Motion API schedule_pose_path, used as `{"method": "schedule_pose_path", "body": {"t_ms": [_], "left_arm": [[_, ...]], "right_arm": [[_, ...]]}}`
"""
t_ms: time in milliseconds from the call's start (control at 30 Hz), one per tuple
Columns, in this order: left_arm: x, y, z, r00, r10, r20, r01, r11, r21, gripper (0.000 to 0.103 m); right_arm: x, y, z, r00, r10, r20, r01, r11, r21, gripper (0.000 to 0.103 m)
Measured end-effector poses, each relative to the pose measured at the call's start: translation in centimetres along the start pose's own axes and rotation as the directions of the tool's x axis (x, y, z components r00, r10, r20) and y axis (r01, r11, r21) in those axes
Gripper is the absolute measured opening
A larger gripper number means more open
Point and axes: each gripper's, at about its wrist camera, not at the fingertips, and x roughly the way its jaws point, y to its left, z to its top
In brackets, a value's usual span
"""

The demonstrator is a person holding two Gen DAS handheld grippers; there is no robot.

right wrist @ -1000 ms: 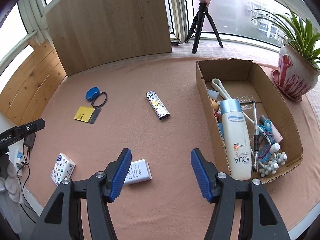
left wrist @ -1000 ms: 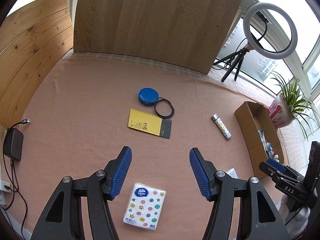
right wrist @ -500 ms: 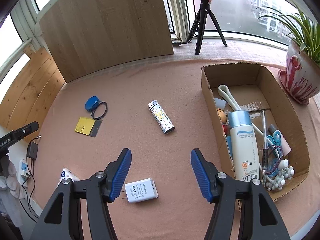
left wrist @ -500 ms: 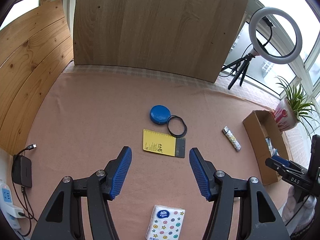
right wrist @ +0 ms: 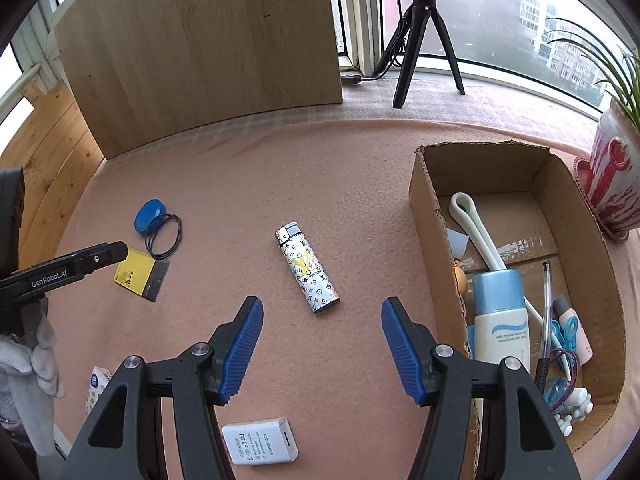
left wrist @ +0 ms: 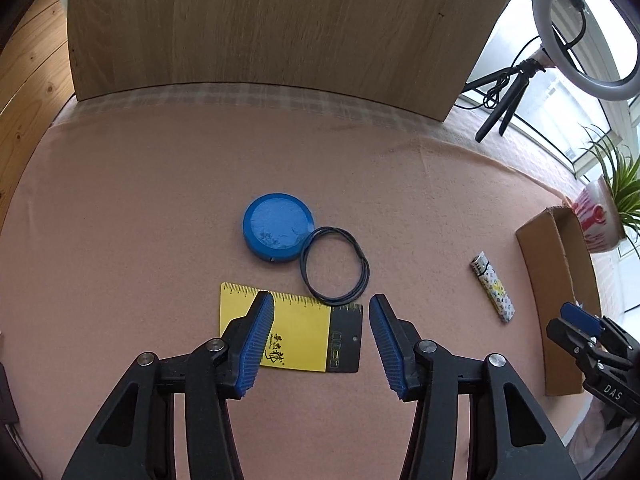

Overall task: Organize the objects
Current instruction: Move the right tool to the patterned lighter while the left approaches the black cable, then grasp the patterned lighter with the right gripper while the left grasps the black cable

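My left gripper [left wrist: 320, 300] hangs low over a yellow card with a black end [left wrist: 292, 332]. Its jaws are closing, the card lies under the gap, and the pads touch nothing. Just beyond sit a blue round lid [left wrist: 278, 232] and a black rubber ring [left wrist: 334, 266]. My right gripper [right wrist: 322, 304] is open, with a patterned lighter [right wrist: 306, 272] lying just ahead of its tips. A white charger [right wrist: 260, 440] lies below its fingers. To the right stands a cardboard box [right wrist: 432, 216] holding a lotion bottle [right wrist: 500, 320] and several small items.
A spotted tissue pack [right wrist: 96, 388] lies near the cloth's left front edge. A wooden board [left wrist: 260, 20] leans at the back. A ring light on a tripod [right wrist: 424, 40] and a potted plant [right wrist: 616, 176] stand by the window.
My left gripper moved forward and down over the yellow card, its jaws narrowed, and the tissue pack left its view. My right gripper advanced toward the lighter, past the charger.
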Motion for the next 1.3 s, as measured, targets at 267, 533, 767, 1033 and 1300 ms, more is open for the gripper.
{"method": "schedule_pose_path", "body": {"t_ms": [267,533,767,1033,1300], "left_arm": [[3.0,-0.9,1.3,0.998,0.048,-0.031,-0.047,0.998,0.041,0.044],[4.7,-1.2,1.8,0.996,0.077,-0.042,-0.076,0.997,0.019,0.044],[5.3,-1.7,1.5,0.996,0.078,-0.04,-0.077,0.996,0.037,0.015],[5.2,-2.9,0.1,0.999,-0.004,-0.052,0.006,1.0,0.025,0.003],[2.5,-4.3,-1.9,0.998,-0.057,-0.018,0.057,0.998,0.038,0.002]], "right_arm": [[3.3,1.0,1.5,0.997,-0.054,-0.06,0.047,0.993,-0.108,0.058],[6.3,1.6,2.9,0.992,-0.062,-0.107,0.046,0.988,-0.15,0.058],[7.6,2.4,3.5,0.99,-0.073,-0.119,0.05,0.981,-0.188,0.058],[8.3,2.7,3.0,0.989,-0.066,-0.135,0.042,0.984,-0.173,0.042],[7.0,1.8,2.1,0.99,-0.003,-0.14,-0.015,0.992,-0.127,0.021]]}}
